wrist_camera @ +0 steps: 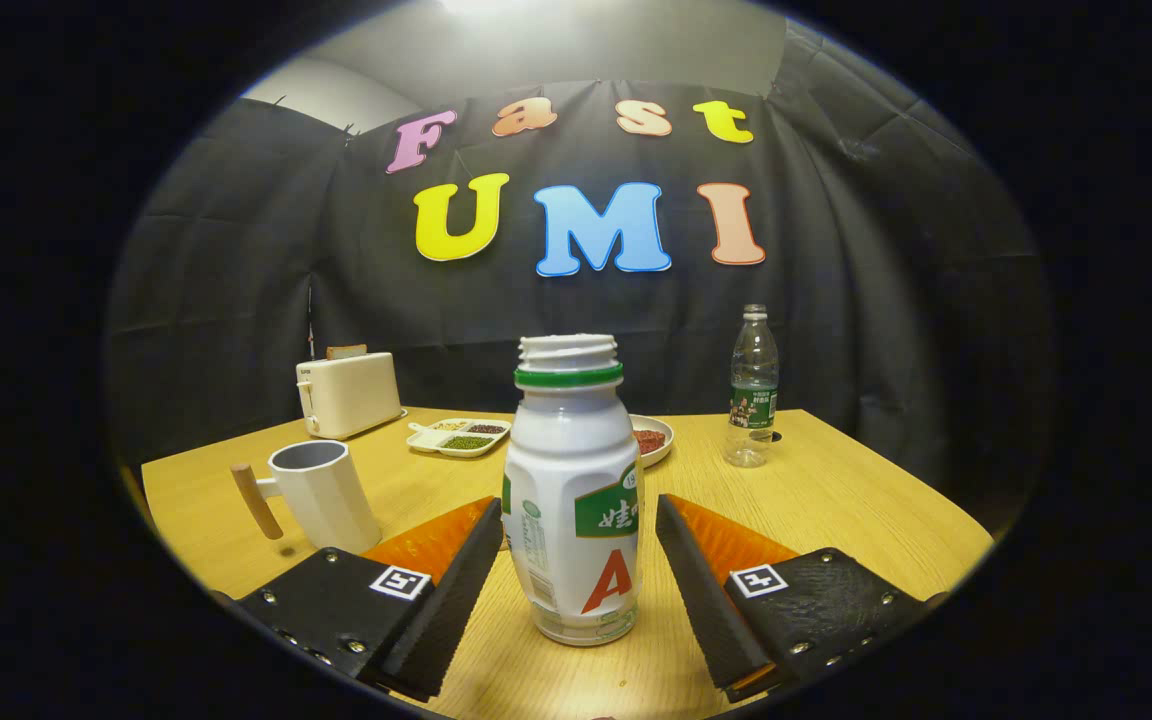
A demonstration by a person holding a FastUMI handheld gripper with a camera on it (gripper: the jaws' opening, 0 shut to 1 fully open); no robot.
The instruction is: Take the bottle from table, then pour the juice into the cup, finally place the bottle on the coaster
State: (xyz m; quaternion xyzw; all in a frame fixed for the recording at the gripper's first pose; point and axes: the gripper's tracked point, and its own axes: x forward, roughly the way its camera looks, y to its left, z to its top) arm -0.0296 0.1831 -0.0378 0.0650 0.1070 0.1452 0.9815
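Tool: we see the tool (576, 560) spread wide, its two black ribbed fingers (456, 590) low over the tabletop (836, 500), each clear of the bottle with a gap on either side.
Bottle: we find the bottle (576, 500) upright on the tabletop between the fingers; it is white, with a green ring at the neck and its threaded mouth uncapped.
Cup: the white cup (321, 495) with a wooden handle stands left of the bottle, just beyond the left finger, handle turned away from the bottle.
Far side of the tabletop: we make out a cream toaster (348, 392) at the back left and a divided tray (461, 437) of beans next to it.
Plate: a plate (654, 438) with something red on it sits partly hidden behind the bottle.
Clear bottle: a clear plastic water bottle (753, 390) stands well apart at the back right.
Coaster: we cannot tell where it lies.
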